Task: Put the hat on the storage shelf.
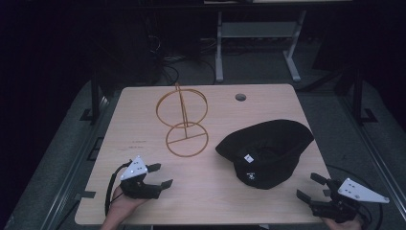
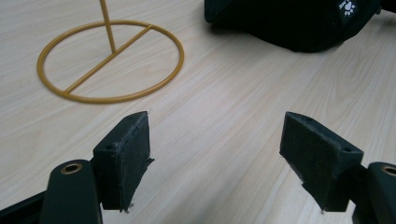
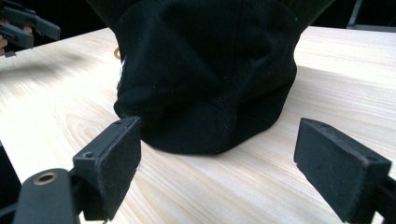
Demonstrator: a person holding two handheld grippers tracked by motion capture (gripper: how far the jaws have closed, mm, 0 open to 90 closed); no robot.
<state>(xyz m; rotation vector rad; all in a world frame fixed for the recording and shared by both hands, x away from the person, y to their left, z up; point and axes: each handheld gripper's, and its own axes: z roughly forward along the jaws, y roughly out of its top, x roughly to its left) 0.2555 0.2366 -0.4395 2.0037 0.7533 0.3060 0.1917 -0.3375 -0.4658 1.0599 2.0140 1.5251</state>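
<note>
A: Hat (image 1: 268, 151) status, high view? Where is it?

B: Black hat lies on the right half of the wooden table (image 1: 143, 211), opening up, small white tag facing the near edge. Gold wire stand (image 1: 183, 120) is upright left of centre, well apart from the hat. Round hole (image 1: 241, 97) in the tabletop near the far edge.

A: Grippers there?

B: Left gripper (image 1: 160, 175) sits near the front-left, jaws spread, nothing between them, aimed toward the middle of the table. Right gripper (image 1: 311, 187) is at the front-right corner, partly off the table edge, jaws spread, empty, pointing at the hat. Near it, not touching.

A: Left gripper view?

B: Left gripper (image 2: 215, 154) released, bare table between the pads. Ring base of the stand (image 2: 111, 60) lies ahead to the upper left, hat (image 2: 299, 23) at the upper right with its tag showing. Both clear of the jaws.

A: Right gripper view?

B: Right gripper (image 3: 217, 163) released too. Hat (image 3: 205, 70) is straight ahead, its rounded near side just beyond the pads, no contact. Left gripper (image 3: 28, 28) shows far off at the upper left.
</note>
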